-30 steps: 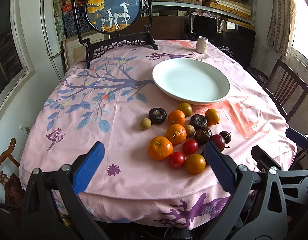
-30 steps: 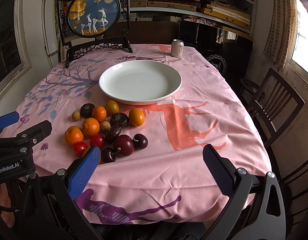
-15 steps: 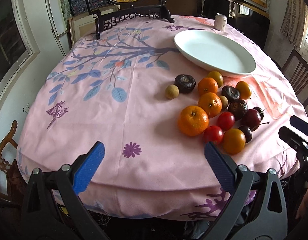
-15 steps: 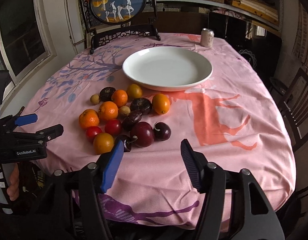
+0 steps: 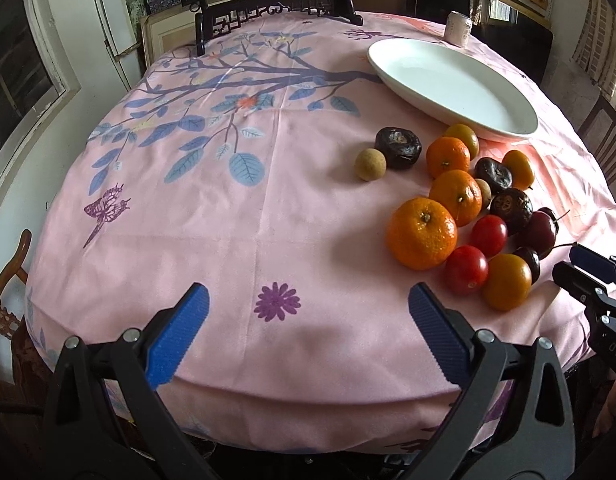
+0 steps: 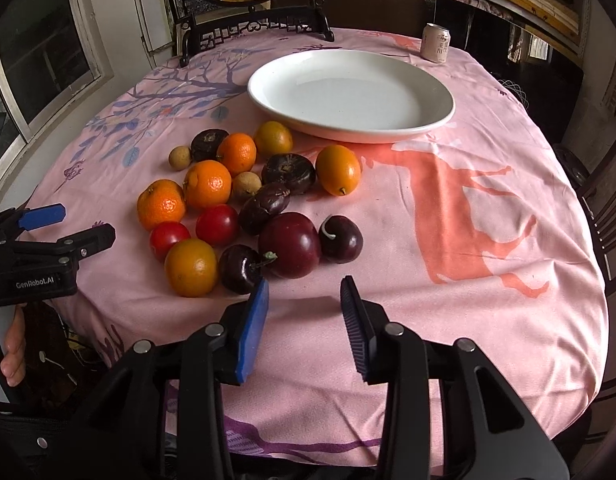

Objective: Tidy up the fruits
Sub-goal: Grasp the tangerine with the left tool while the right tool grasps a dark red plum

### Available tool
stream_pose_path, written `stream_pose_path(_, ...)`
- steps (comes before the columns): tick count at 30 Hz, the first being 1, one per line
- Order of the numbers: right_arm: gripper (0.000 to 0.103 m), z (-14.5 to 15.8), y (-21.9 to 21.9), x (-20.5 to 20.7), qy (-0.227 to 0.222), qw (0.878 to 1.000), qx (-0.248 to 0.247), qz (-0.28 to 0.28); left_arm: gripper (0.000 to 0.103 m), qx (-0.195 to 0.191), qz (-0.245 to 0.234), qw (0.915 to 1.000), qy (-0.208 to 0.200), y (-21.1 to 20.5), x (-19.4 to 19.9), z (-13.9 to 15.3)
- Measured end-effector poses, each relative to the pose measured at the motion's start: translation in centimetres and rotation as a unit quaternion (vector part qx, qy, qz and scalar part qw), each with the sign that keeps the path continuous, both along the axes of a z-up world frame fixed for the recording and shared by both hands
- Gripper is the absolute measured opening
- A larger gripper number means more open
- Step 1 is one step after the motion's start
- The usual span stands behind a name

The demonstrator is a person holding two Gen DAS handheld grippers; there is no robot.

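Note:
Several fruits lie clustered on the pink tablecloth: tangerines [image 6: 207,184] [image 5: 421,233], red tomatoes [image 6: 217,225], a dark plum [image 6: 290,244], cherries [image 6: 340,239], longans [image 5: 370,164] and dark wrinkled fruits [image 6: 288,173]. A white empty plate [image 6: 439,114] [image 5: 519,130] stands behind them. My right gripper [image 6: 304,300] is open and empty, low over the cloth just in front of the plum. My left gripper [image 5: 308,308] is wide open and empty, near the table's front edge, left of the fruits.
A drink can [image 6: 435,43] stands at the far side of the table. A framed round deer picture on a dark stand [image 6: 252,20] is at the back. A wooden chair [image 6: 611,208] is on the right. A window is at the left.
Both grippers have moved forward and down toward the table. The right gripper's jaws have narrowed and now sit close to the plum. The left gripper has shifted left of the fruits.

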State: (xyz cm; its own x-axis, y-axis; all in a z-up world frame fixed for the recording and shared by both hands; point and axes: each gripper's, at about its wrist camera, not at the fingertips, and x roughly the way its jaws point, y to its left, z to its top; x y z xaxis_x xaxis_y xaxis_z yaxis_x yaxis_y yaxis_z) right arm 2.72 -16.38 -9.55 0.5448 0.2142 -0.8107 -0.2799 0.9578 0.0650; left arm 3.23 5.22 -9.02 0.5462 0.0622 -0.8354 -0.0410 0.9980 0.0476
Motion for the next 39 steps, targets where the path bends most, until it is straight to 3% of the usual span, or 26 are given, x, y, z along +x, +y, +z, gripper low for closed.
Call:
stream_pose_path(7, 0.04, -1.7, 1.0, 3.5, 0.022, 0.999, 0.01, 0.022, 0.101, -0.002, -0.009, 0.9999, 0.01, -0.5, 0.9, -0.7)
stream_pose_path(12, 0.036, -1.8, 1.7, 5.6, 0.013, 1.0, 0.0, 0.025, 0.101, 0.0, -0.009, 0.9999, 0.012, -0.6, 1.5, -0.7)
stream_pose_path(20, 0.036, 0.5, -0.2, 2.2, -0.008, 1.0, 0.009, 0.012, 0.101, -0.021, -0.016, 0.9994, 0.019, -1.1, 3.2, -0.9)
stream_pose_path(27, 0.036, -0.3, -1.5, 0.8, -0.001, 1.0, 0.007, 0.001, 0.1, -0.051, -0.042, 0.9976, 0.02, -3.0, 4.1, -0.3)
stream_pose_path(29, 0.036, 0.0, -1.6, 0.6, -0.009, 1.0, 0.011, 0.003, 0.085, -0.049, -0.04, 0.9977, 0.023, -3.3, 4.8, -0.8)
stream_pose_path(31, 0.036, 0.3, -1.6, 0.4, -0.014, 1.0, 0.013, 0.004, 0.063, -0.075, -0.045, 0.9953, 0.04, -3.5, 5.6, -1.7)
stream_pose_path(32, 0.036, 0.4, -1.7, 0.3, -0.015, 1.0, 0.014, 0.004, 0.061, -0.073, -0.041, 0.9959, 0.035, -3.5, 5.7, -1.7)
stream_pose_path(34, 0.036, 0.4, -1.8, 0.3, -0.014, 1.0, 0.017, 0.003, 0.045, -0.07, -0.054, 0.9957, 0.03, -4.2, 5.5, -1.6)
stream_pose_path(39, 0.036, 0.7, -2.0, 0.3, -0.02, 0.999, 0.031, 0.005, 0.044, -0.072, -0.054, 0.9958, 0.018, -4.2, 4.6, -0.8)
